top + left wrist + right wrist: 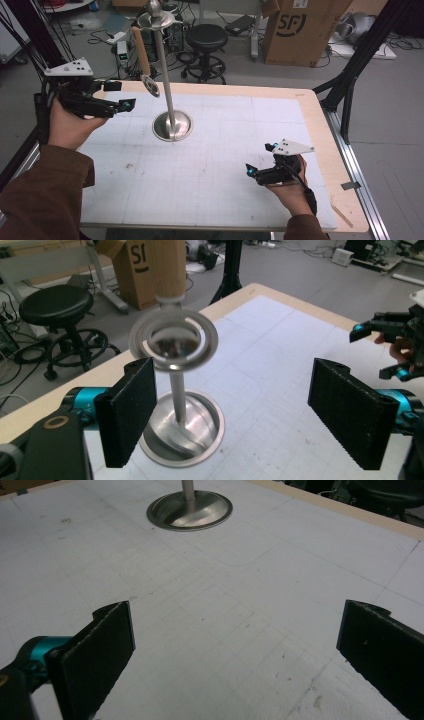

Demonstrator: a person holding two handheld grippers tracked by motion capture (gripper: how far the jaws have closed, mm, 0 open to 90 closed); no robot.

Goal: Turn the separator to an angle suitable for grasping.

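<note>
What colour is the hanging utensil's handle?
Light wood-brown handle, with a silver metal head; clearest in the high view.

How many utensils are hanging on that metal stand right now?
1: a wooden-handled utensil hangs on the stand, left of its pole; others may be hidden.

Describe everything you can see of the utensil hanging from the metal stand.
The hanging utensil has a light wooden handle and, at its lower end, a shiny metal ring head with a round centre. It hangs slightly tilted from the top disc of the metal stand, head down, beside the pole and well above the table. The left gripper sits just short of the head, jaws apart, touching nothing.
</note>
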